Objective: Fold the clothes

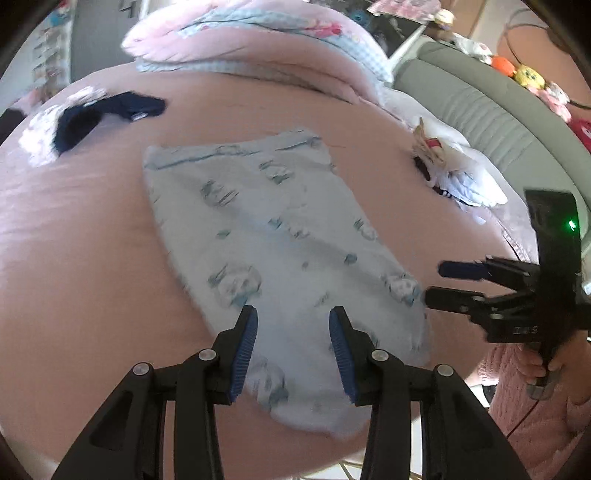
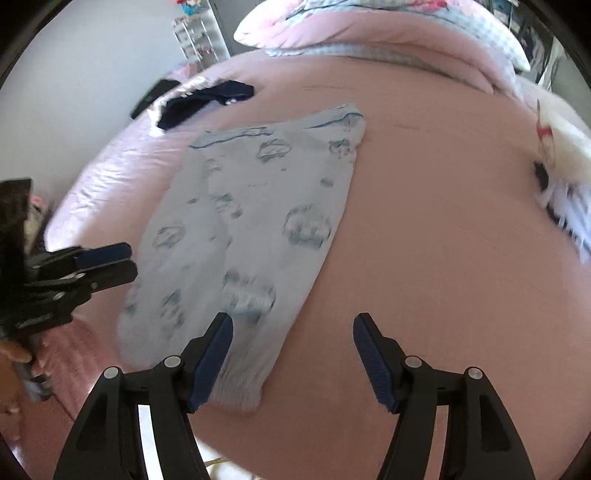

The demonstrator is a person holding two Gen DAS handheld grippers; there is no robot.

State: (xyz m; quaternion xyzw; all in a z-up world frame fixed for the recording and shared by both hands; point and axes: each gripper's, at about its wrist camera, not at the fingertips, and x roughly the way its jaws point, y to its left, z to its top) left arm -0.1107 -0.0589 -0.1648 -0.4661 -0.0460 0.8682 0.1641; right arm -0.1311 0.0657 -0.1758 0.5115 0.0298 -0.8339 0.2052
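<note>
While the pale blue printed pants [image 1: 280,236] lie flat, folded lengthwise, on the pink bed [image 1: 74,229], both claws hover above the near end with nothing gripped. Left claw [image 1: 293,332] is partly open over the fabric; right claw [image 2: 291,339] gapes wider, jaws opening. Dark navy garment [image 2: 207,99] sits apart near the pillows [image 2: 369,22].

Black grippers, pink sleeve

Both the left gripper [image 1: 293,325] and right gripper [image 2: 293,330] have ribbed blue pads and silver rivets; a fuzzy pink sleeve [image 1: 517,391] shows at four o'clock.
</note>
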